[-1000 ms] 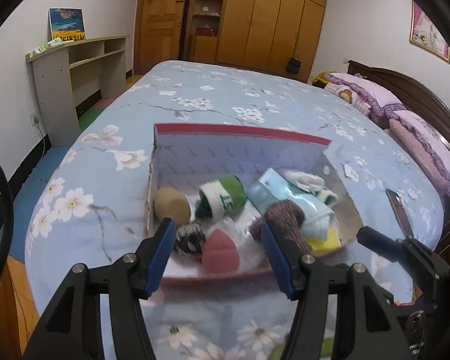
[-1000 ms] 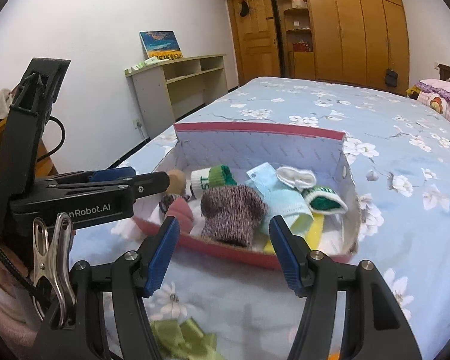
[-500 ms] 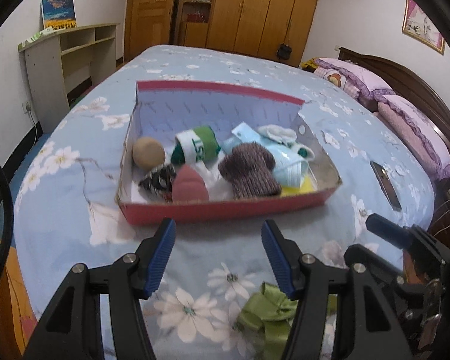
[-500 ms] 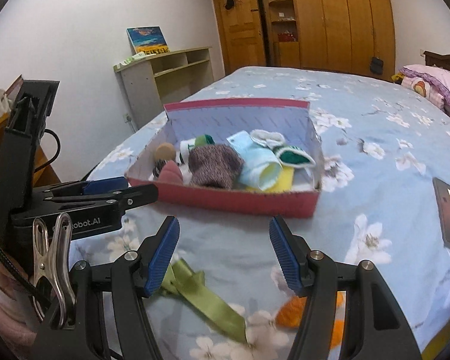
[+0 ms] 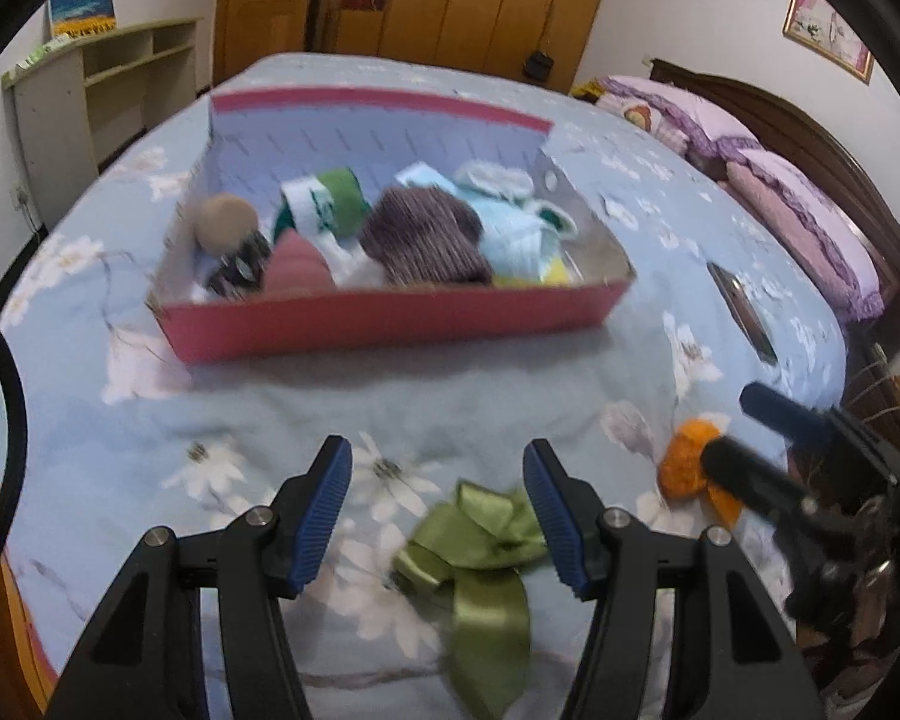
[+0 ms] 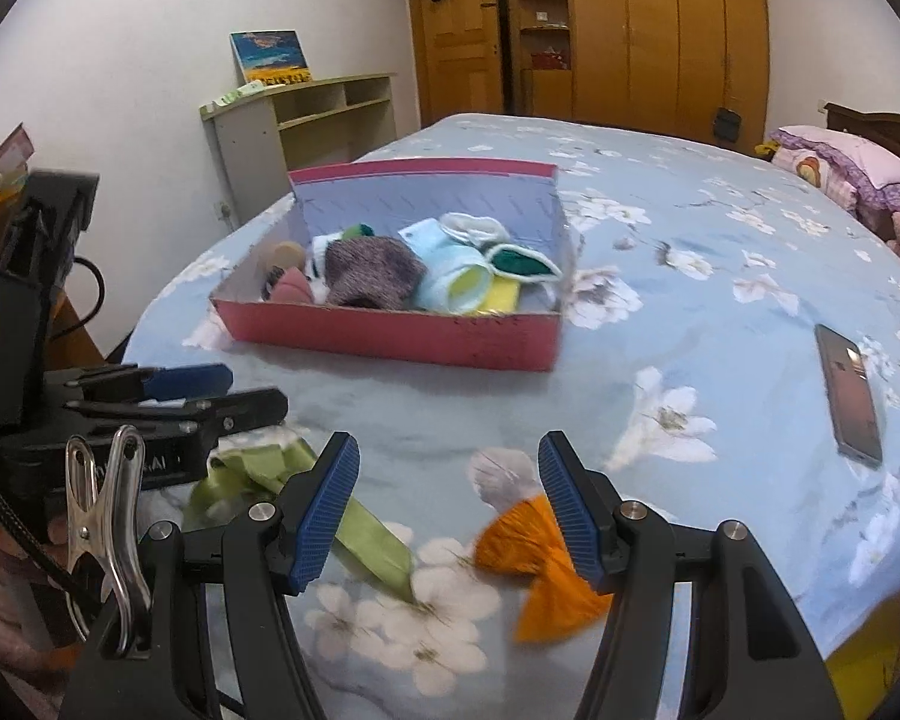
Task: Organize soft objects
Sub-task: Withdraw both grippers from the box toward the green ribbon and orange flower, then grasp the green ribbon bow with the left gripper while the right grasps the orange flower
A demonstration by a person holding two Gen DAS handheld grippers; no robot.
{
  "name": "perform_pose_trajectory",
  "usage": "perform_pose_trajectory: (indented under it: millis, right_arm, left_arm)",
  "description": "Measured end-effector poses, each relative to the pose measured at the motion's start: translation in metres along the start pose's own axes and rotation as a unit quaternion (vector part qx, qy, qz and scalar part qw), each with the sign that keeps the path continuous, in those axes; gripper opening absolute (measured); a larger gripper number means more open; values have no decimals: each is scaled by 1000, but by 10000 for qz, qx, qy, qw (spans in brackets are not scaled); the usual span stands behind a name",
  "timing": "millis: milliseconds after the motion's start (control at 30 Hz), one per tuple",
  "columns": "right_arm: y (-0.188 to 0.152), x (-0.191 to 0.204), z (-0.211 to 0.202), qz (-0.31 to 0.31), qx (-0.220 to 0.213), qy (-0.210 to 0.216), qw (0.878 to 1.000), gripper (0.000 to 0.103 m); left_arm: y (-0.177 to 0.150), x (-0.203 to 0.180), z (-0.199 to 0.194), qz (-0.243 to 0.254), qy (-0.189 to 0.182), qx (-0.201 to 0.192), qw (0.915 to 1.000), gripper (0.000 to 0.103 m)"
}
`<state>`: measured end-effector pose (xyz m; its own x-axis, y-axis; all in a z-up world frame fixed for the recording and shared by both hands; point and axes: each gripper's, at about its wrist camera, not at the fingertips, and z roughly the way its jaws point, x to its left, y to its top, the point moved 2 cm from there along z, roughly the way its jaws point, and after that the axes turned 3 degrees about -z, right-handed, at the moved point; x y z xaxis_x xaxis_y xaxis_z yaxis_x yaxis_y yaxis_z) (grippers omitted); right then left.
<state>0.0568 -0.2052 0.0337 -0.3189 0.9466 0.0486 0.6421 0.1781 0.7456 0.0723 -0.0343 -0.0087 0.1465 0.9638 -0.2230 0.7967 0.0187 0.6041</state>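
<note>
1. The bed cover point(image 5: 510, 396) is coloured pale blue and printed with white blossoms.
2. The box point(image 5: 390, 318) is coloured red outside and lined in pale lilac.
3. The ribbon point(image 5: 480, 564) is coloured olive green.
4. The fabric piece point(image 6: 540, 564) is coloured orange.
5. A knitted item point(image 5: 426, 240) is flecked purple-brown.
6. The tool pads point(image 5: 324, 510) are coloured blue.

Both grippers pulled back from the red box point(image 5: 390, 324) toward the near edge of the bed and tipped lower. A second ago the left gripper point(image 5: 438, 516) framed the box contents; now its open jaws hang over bare bedspread with a green ribbon bow point(image 5: 480, 564) at the right finger. The right gripper point(image 6: 447, 507), also open, now has an orange bow point(image 6: 540, 570) by its right finger. The box sits farther off in both views.
</note>
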Motion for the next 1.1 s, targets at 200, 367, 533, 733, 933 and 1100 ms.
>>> perform_pose_trajectory:
  millis: [200, 367, 533, 733, 933, 1100]
  right_arm:
    - [-10, -15, -1, 136, 59, -167, 9998, 64]
    - [-19, -30, 7, 352, 203, -187, 9990, 64]
    - [-29, -43, 19, 557, 427, -217, 9973, 64]
    - [-36, -49, 30, 779, 665, -80, 9947, 64]
    - [-41, -50, 36, 837, 799, -19, 9933, 64]
    - [-44, -52, 39, 915, 860, 47, 9921, 64]
  left_arm:
    - [-15, -6, 13, -13, -59, 225, 9997, 63]
    - [-27, -10, 23, -35, -137, 379, 9992, 63]
    - [-34, -16, 27, 68, 63, 281, 9996, 64]
    - [-37, -21, 29, 143, 119, 181, 9997, 64]
    - [-39, -29, 28, 321, 148, 77, 9993, 59]
    - [-40, -34, 29, 395, 165, 28, 9991, 54]
